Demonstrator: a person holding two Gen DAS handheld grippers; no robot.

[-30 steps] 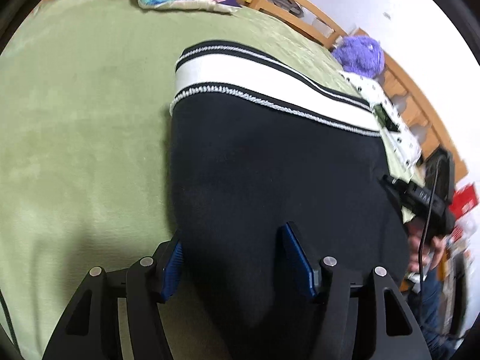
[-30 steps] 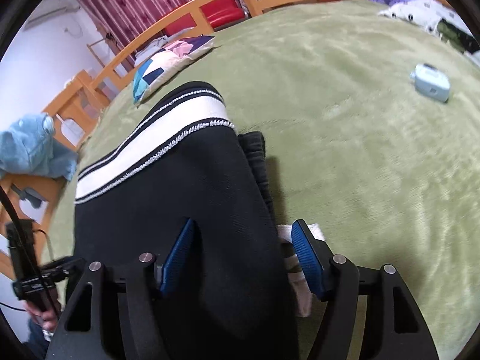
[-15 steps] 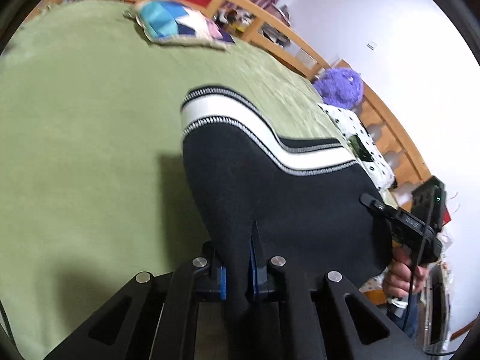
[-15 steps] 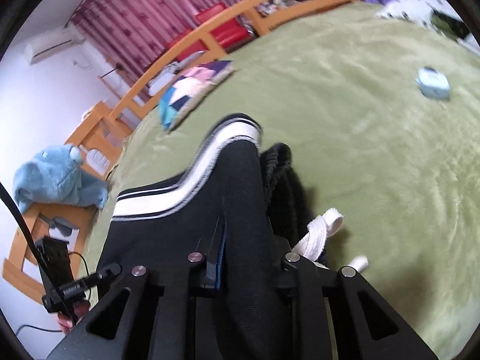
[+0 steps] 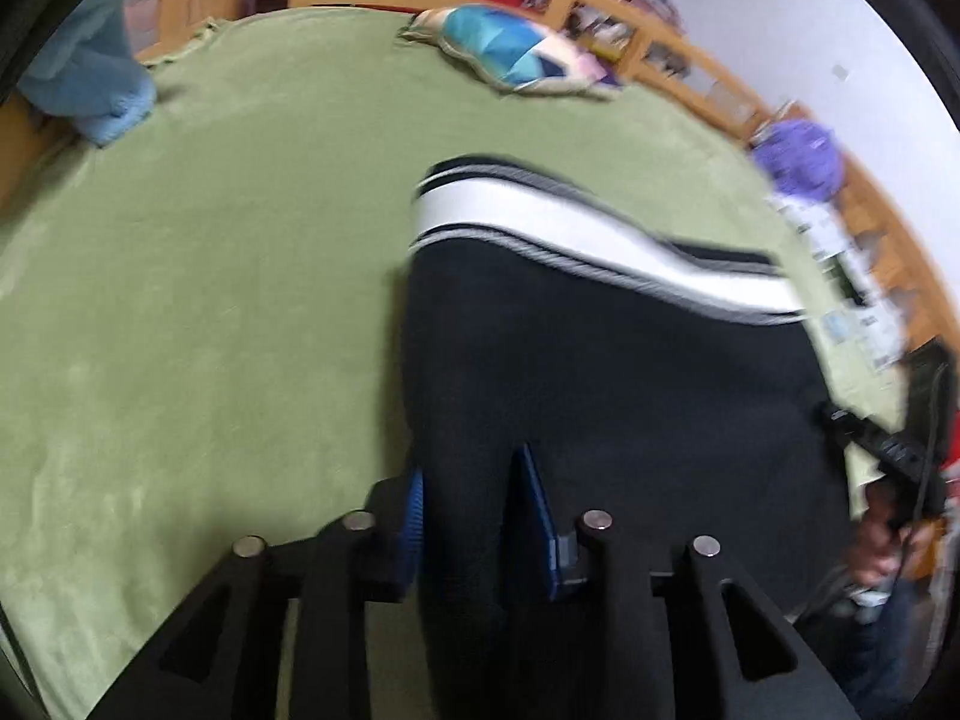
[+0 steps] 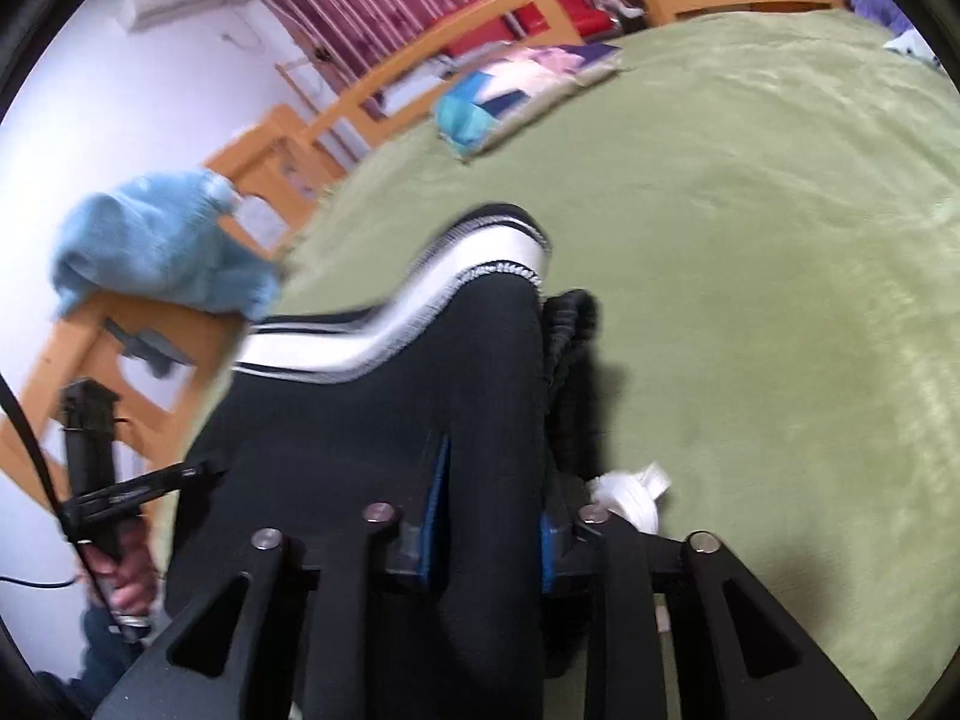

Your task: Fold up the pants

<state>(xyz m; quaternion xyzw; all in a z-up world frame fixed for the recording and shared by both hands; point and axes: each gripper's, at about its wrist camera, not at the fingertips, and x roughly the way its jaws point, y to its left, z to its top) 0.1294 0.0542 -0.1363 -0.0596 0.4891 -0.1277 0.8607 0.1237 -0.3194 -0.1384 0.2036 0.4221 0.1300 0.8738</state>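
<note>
And there's the change: a moment back both claws were clamped tight on the black cloth, now the pads are easing apart and the fold has been carried further up the bed. The left claw (image 5: 474, 516) is opening, a ridge of the pants (image 5: 600, 372) between its blue pads, the cloth hardly pressed. Same on the right claw (image 6: 489, 510): opening, black fabric bunched between the pads, the white drawstring (image 6: 630, 495) spilling out at its four o'clock.

I'd call this the release at the end of a fold. The pants lie mid-bed on the green blanket (image 5: 210, 300), striped white cuff (image 5: 540, 228) at twelve o'clock. Next: back both claws out without dragging the fold askew.

Around: patchwork pillow (image 5: 516, 54) at twelve, blue plush (image 5: 90, 78) at ten, purple plush (image 5: 801, 159) at two. All well apart; nothing blocks.
</note>
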